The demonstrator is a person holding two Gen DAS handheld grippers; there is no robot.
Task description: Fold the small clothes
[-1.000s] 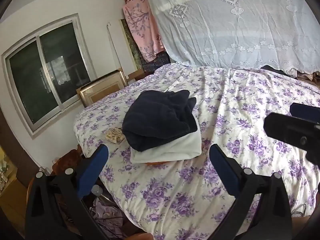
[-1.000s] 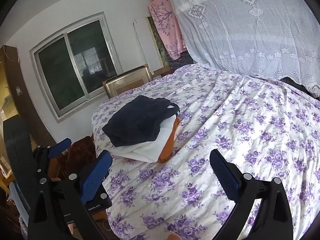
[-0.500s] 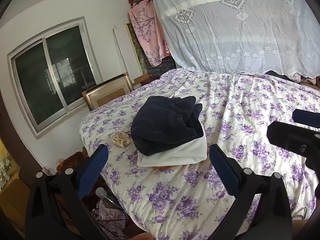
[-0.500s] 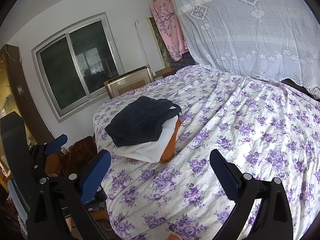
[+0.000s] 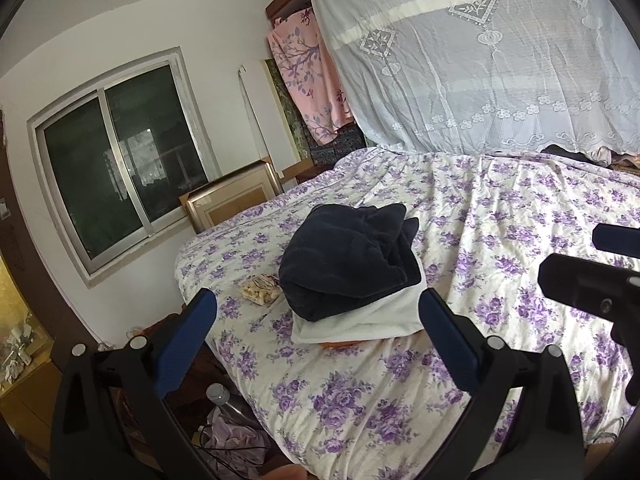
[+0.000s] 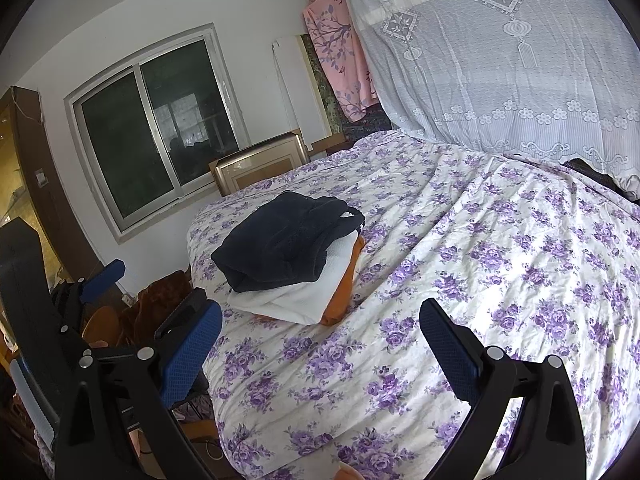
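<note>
A stack of folded clothes lies on the bed near its left corner: a dark navy garment (image 5: 348, 260) (image 6: 288, 242) on top, a white one (image 5: 372, 316) (image 6: 308, 292) under it, an orange one (image 6: 344, 280) at the bottom. My left gripper (image 5: 316, 340) is open and empty, held above the bed's near edge just short of the stack. My right gripper (image 6: 320, 344) is open and empty, further right over the floral sheet. The right gripper's body shows at the right edge of the left wrist view (image 5: 592, 284); the left gripper shows at the left edge of the right wrist view (image 6: 100, 280).
The bed (image 5: 500, 240) has a white sheet with purple flowers. A small bag of pale items (image 5: 258, 290) lies left of the stack. A lace net (image 5: 480, 60) hangs behind. A window (image 5: 116, 168), a framed panel (image 5: 236, 198) and floor clutter with a bottle (image 5: 224, 400) are on the left.
Both grippers have tilted up and drawn back a little, so the stack sits lower and slightly further in both views. The clothes have not moved. Both jaws stay open.
</note>
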